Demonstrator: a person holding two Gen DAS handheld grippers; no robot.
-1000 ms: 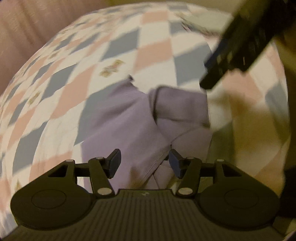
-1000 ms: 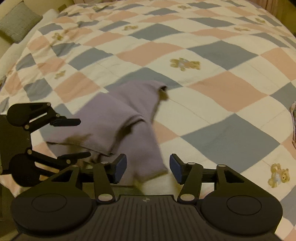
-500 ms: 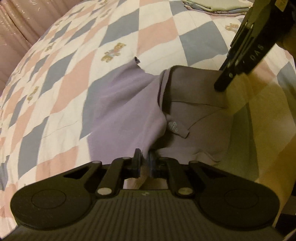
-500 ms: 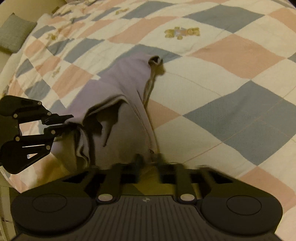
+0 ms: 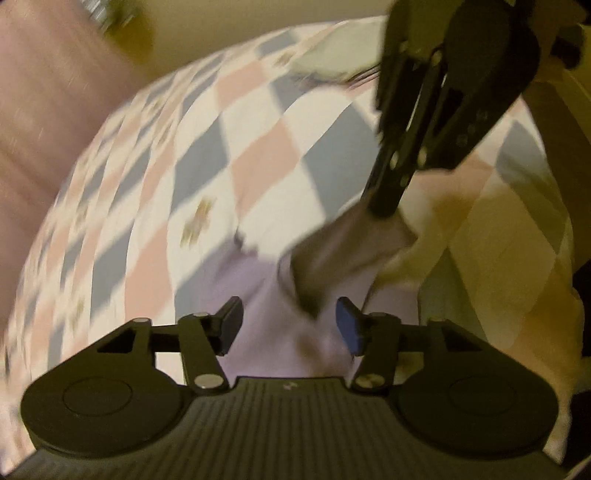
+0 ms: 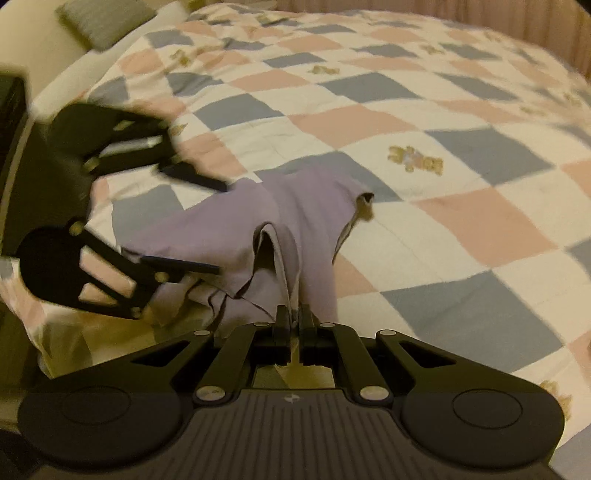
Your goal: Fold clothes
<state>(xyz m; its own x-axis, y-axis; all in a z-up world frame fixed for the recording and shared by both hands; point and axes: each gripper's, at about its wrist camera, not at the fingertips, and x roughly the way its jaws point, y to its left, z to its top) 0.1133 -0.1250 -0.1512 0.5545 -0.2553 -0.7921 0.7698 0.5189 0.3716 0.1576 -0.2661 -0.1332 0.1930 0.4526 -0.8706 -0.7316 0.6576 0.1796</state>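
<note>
A lilac garment [image 6: 258,221] lies crumpled on the checked bedspread [image 6: 369,122]. My right gripper [image 6: 293,321] is shut on a raised fold of its near edge. In the left wrist view the same lilac garment [image 5: 258,295] lies blurred ahead of my left gripper [image 5: 290,325], which is open with cloth showing between the fingers but not clamped. The right gripper [image 5: 384,210] reaches down from the upper right there, its tip on the cloth. In the right wrist view the left gripper [image 6: 199,221] stands open at the left, over the garment's left side.
A grey pillow [image 6: 103,18] lies at the far left corner of the bed. A pink curtain [image 5: 48,122] hangs beyond the bed's edge in the left wrist view. Folded pale clothes [image 5: 332,62] sit far back on the bedspread.
My left gripper has gone from shut on the garment to open and has let it go. The right gripper stays shut on the cloth and has lifted a fold.
</note>
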